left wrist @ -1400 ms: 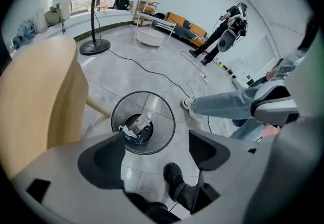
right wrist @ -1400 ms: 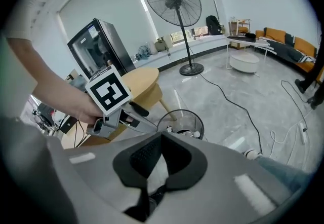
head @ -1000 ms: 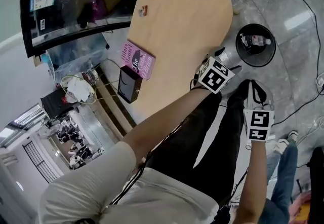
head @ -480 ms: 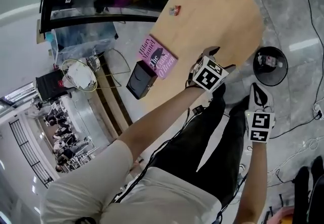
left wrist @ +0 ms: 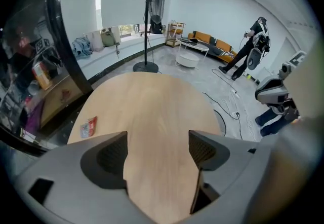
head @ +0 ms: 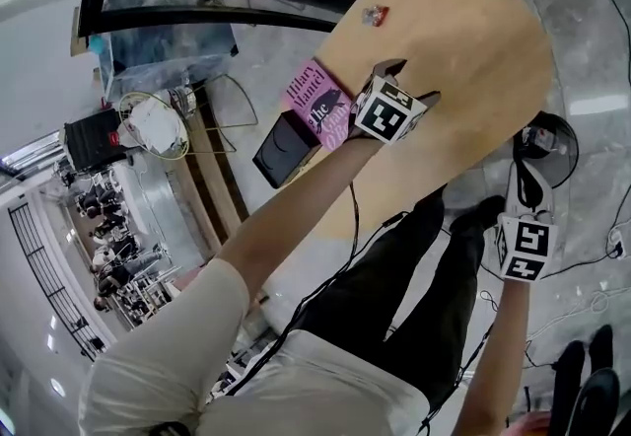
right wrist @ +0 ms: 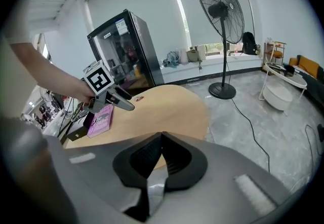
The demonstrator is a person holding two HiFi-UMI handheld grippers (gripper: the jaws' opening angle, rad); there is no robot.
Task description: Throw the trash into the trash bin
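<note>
While the right gripper (head: 527,185) hung closed off the table (head: 483,39), the nearer left gripper (left wrist: 157,149) hovered spread and empty, the wrapper (left wrist: 88,127) lying ahead-left by the table's left edge.

Oval wooden table (head: 463,59) noted at centre; pink book (head: 317,103) laid at its near edge, black box (head: 286,149) set just beside it; glass-door fridge (right wrist: 124,48) seen behind table; pedestal fan (right wrist: 221,10) stood on grey floor w/ black cable (right wrist: 248,121) trailed nearby; orange sofa (left wrist: 212,43) placed along far wall.
</note>
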